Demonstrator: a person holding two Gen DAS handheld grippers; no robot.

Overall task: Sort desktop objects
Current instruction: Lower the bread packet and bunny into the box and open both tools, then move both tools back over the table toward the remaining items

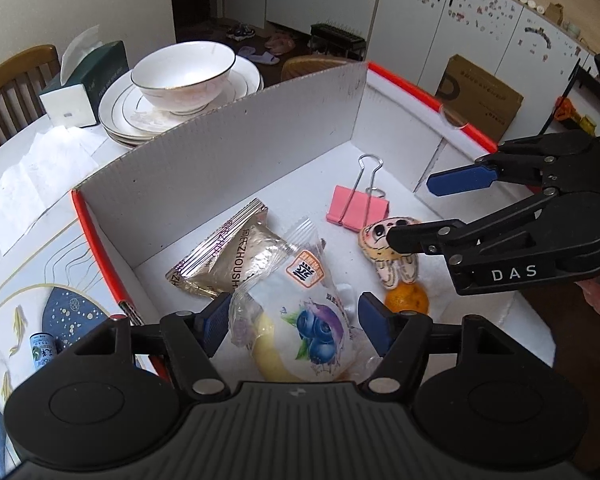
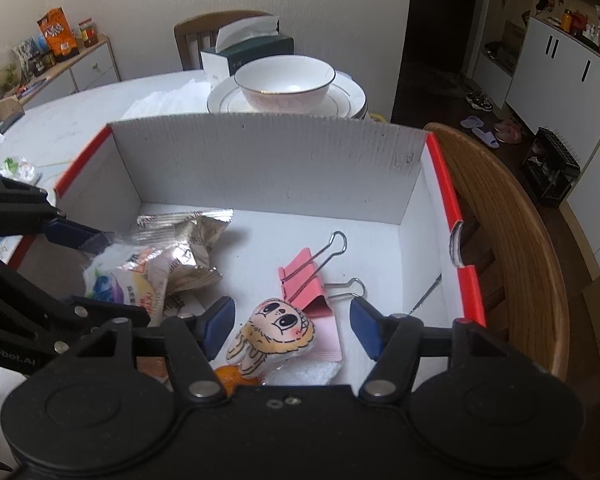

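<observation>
A white cardboard box [image 1: 236, 148] with red edges holds a silver snack packet [image 1: 224, 258], a blueberry bread packet [image 1: 300, 320], a pink binder clip [image 1: 358, 206], a small plush doll [image 1: 388, 252] and an orange [image 1: 406, 298]. My left gripper [image 1: 296, 330] is open, its fingers either side of the blueberry packet, not clamping it. My right gripper [image 2: 292, 328] is open over the plush doll [image 2: 274, 330], beside the binder clip [image 2: 304, 282]. The orange [image 2: 228, 376] peeks out below the doll. The right gripper also shows in the left wrist view [image 1: 420, 210].
Behind the box [image 2: 268, 164] stand a white bowl [image 1: 184, 74] on stacked plates [image 1: 120, 116], a green tissue box [image 1: 86, 86] and loose tissues [image 1: 40, 184]. A small bottle [image 1: 42, 350] lies left of the box. A wooden chair [image 2: 516, 240] stands at the box's right.
</observation>
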